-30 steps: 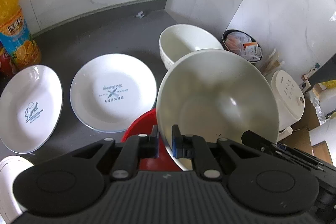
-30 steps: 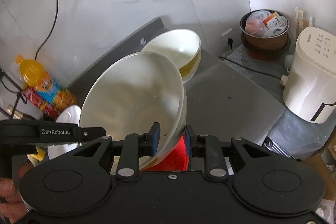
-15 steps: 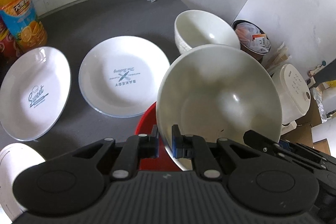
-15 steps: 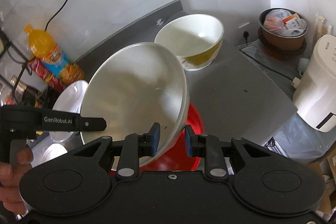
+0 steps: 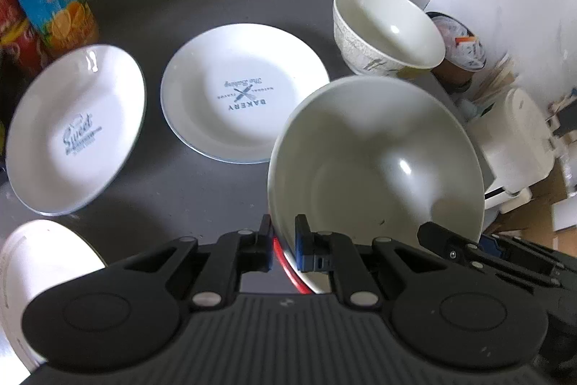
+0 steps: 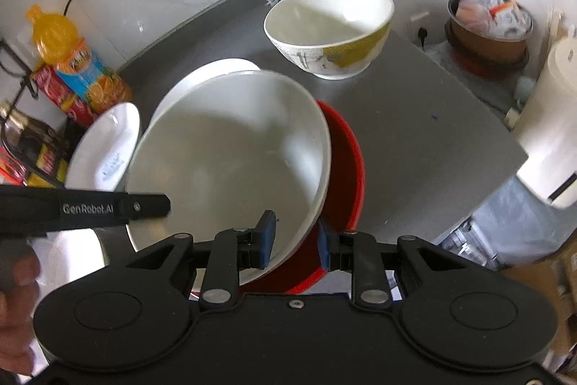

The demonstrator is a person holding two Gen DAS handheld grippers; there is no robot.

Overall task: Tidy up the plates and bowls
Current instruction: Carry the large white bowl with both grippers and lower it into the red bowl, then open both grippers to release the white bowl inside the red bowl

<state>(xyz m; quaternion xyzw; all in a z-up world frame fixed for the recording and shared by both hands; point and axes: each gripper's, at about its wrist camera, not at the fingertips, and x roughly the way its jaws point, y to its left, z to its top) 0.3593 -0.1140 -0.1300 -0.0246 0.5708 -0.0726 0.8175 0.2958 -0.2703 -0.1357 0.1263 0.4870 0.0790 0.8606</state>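
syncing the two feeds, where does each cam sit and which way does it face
Left wrist: on the left gripper, facing down over the plates; its fingers pinch the white bowl.
Right wrist: on the right gripper, facing down; a hand shows.
Shared: white bowl, patterned bowl, red dish.

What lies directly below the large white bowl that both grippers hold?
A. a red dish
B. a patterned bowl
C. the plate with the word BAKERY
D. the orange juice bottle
A: in the right wrist view a red dish shows under the tilted large white bowl; the BAKERY plate lies apart, to the side.
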